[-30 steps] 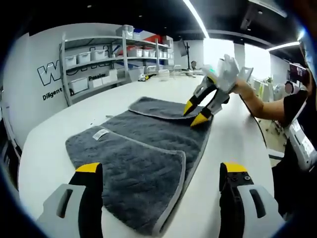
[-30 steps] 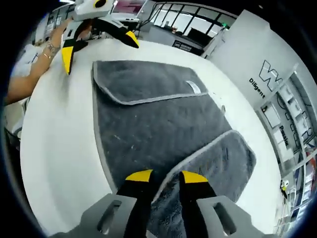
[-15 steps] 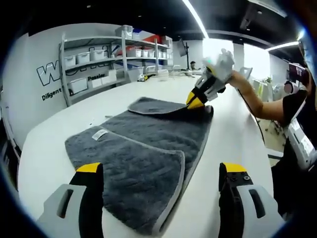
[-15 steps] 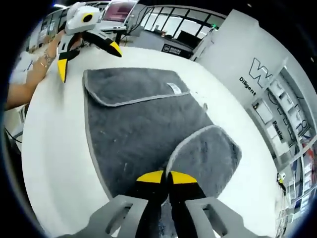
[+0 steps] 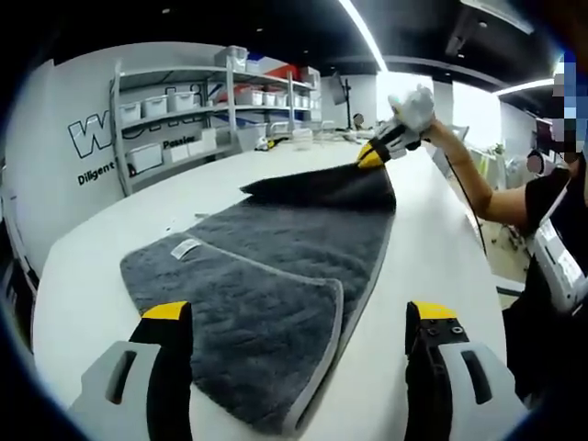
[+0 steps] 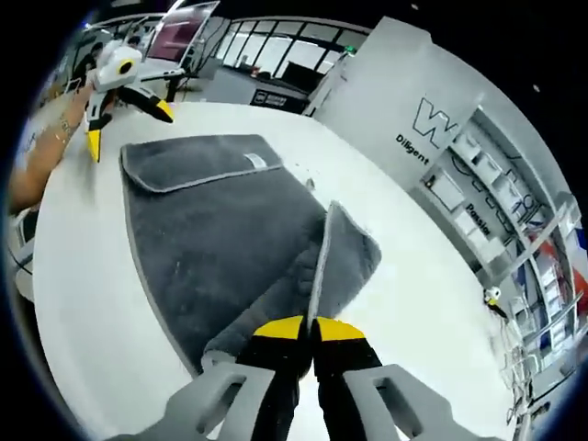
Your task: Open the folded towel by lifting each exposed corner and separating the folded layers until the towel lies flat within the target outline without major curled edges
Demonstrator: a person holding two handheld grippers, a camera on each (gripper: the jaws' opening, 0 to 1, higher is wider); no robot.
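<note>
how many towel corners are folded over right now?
2. On the towel, one flap lies flat near the open left gripper; the other flap is lifted by the right gripper.

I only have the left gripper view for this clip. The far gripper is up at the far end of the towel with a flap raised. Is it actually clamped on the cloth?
Observer: Yes. In the right gripper view the right gripper is shut on the light-trimmed edge of the towel, and the flap stands up from between its tips.
Operator: And my own left gripper, is it touching the towel?
Observer: No. From the right gripper view the left gripper hangs open over the white table, beside the towel's other folded corner.
Operator: Is that other corner opened yet?
Observer: No. That flap with the label lies folded flat over the towel.
</note>
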